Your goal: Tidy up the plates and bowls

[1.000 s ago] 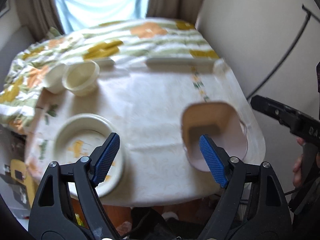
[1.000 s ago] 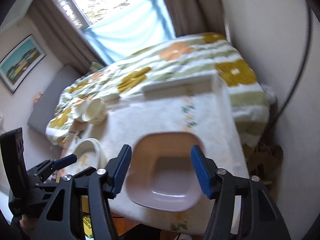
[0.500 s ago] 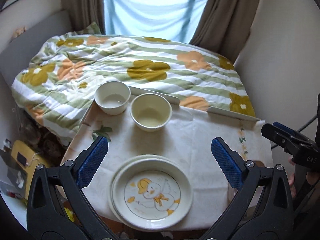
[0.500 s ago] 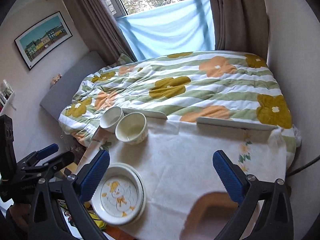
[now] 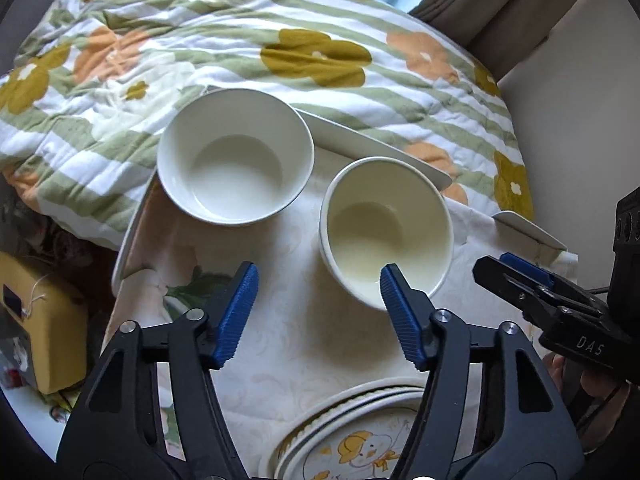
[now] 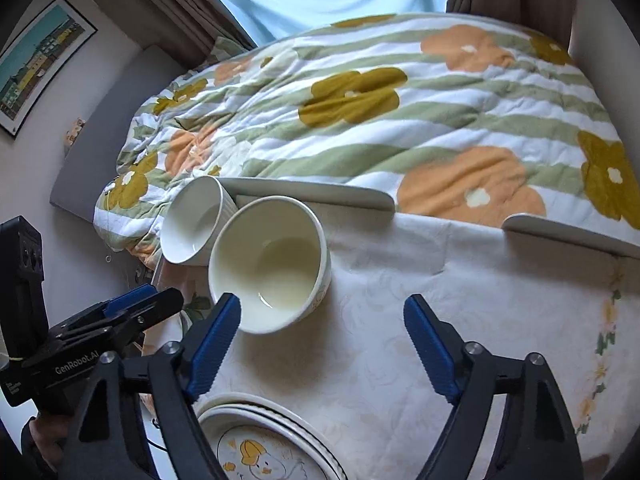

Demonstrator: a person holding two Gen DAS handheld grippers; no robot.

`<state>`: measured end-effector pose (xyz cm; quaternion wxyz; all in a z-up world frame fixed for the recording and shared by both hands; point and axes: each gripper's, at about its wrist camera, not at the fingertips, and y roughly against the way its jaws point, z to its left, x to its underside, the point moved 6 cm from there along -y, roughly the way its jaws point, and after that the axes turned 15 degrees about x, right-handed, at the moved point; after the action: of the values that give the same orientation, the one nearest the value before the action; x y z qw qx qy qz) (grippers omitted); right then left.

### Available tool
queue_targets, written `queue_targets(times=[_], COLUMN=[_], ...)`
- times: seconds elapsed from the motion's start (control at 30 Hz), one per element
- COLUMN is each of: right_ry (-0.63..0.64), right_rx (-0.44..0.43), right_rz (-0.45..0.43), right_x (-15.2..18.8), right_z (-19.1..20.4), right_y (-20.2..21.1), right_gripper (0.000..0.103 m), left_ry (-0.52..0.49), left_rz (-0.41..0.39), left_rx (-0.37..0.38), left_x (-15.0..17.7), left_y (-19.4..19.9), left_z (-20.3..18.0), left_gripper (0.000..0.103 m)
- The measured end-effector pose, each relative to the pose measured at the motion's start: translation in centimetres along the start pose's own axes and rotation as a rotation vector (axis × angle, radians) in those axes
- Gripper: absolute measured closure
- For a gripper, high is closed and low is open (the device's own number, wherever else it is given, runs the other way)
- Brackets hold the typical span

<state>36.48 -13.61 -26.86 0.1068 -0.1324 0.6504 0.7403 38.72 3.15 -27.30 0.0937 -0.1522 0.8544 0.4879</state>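
Since both bowls look like glazed ceramic, I judge them stiff, slick and chippable, best pinched across the rim wall. My left gripper (image 5: 314,300) has its jaws wide apart and empty; the cream bowl (image 5: 386,232) touches the right jaw's tip, the white bowl (image 5: 236,156) sits beyond the left one. My right gripper (image 6: 322,344) is also spread, empty. Just below the jaws, the stacked plates (image 6: 276,444) are cut off, so I cannot count them.
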Motion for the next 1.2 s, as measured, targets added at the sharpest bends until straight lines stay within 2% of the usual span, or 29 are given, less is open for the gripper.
queue_targets(times=[0.03, 0.07, 0.13, 0.2, 0.23, 0.27, 0.3, 0.37, 0.47, 0.67, 0.83, 1.03, 1.2], right_ry=[-0.007, -0.016, -0.026, -0.033, -0.034, -0.036, -0.039, -0.044, -0.043, -0.052, -0.036, -0.044, -0.046], right_rx=[0.001, 0.002, 0.007, 0.013, 0.014, 0.016, 0.019, 0.02, -0.004, -0.001, -0.006, -0.023, -0.03], right_rz=[0.014, 0.028, 0.045, 0.053, 0.058, 0.062, 0.069, 0.086, 0.088, 0.083, 0.041, -0.026, -0.077], right_x=[-0.1, -0.1, -0.2, -0.2, -0.2, -0.2, -0.2, -0.2, -0.2, -0.4, -0.6, -0.3, 1.2], right_z=[0.2, 0.4, 0.8, 0.9, 1.0, 1.0, 1.1, 1.2, 1.6, 1.6, 1.6, 0.7, -1.1], right_y=[-0.9, -1.8, -2.9, -3.6, -3.9, -4.2, -4.5, -5.1, -5.4, -5.5, -4.3, -0.7, 3.9], right_gripper=[0.037, 0.043, 0.047, 0.053, 0.055, 0.06, 0.07, 0.078, 0.085, 0.086, 0.086, 0.086, 0.086], left_ry=[-0.002, -0.006, -0.016, -0.034, -0.04, -0.047, -0.052, -0.071, -0.098, -0.134, -0.171, -0.216, -0.235], left_rz=[0.013, 0.028, 0.051, 0.07, 0.077, 0.086, 0.092, 0.101, 0.111, 0.106, 0.079, 0.031, -0.009], left_rx=[0.005, 0.011, 0.024, 0.032, 0.031, 0.033, 0.033, 0.026, 0.016, -0.006, -0.024, -0.028, -0.002], left_x=[-0.2, -0.5, -0.9, -1.1, -1.3, -1.4, -1.4, -1.5, -1.7, -1.7, -1.9, -1.2, 0.7], left_y=[-0.8, -1.7, -3.0, -4.1, -4.4, -4.9, -5.2, -5.7, -6.2, -6.1, -5.3, -2.6, 0.7], left_z=[0.3, 0.6, 0.9, 1.1, 1.0, 1.0, 1.0, 0.8, 0.5, 0.2, -0.9, -3.9, -8.0], left_gripper=[0.051, 0.052, 0.053, 0.06, 0.068, 0.072, 0.073, 0.084, 0.087, 0.087, 0.087, 0.087, 0.087])
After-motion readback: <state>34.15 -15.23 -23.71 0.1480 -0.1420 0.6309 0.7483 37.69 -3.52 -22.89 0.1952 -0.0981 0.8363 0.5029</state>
